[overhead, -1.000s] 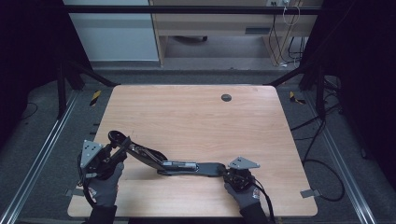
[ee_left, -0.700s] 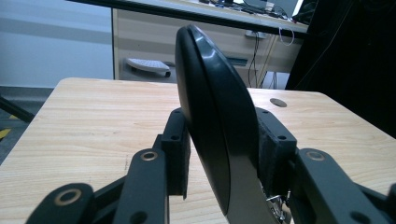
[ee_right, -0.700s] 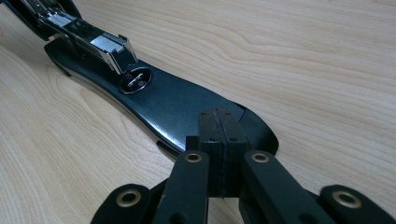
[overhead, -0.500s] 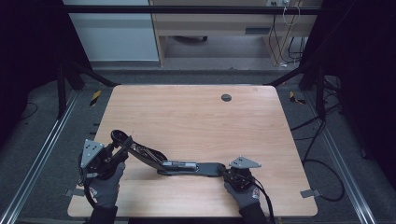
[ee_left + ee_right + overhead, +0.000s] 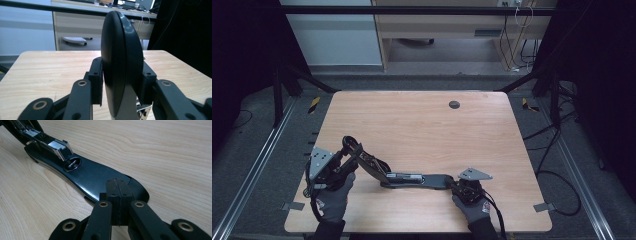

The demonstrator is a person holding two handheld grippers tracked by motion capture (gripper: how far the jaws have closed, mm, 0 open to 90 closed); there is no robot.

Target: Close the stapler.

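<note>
A black stapler lies swung wide open on the wooden table. Its base rests flat near the front edge. Its top arm rises to the left. My left gripper has that rounded top arm between its pads, which press on both sides; the jaws have just been closing on it. My right gripper is shut, pads together, its tips resting on the tail of the base. The metal staple magazine lies farther along.
A round dark grommet sits in the table's far middle. Metal rails run along both sides on the floor. Cables trail at the right. A desk stands beyond the far edge.
My left gripper has shifted slightly right and up with the stapler's top arm. The right gripper and the base have stayed put.
</note>
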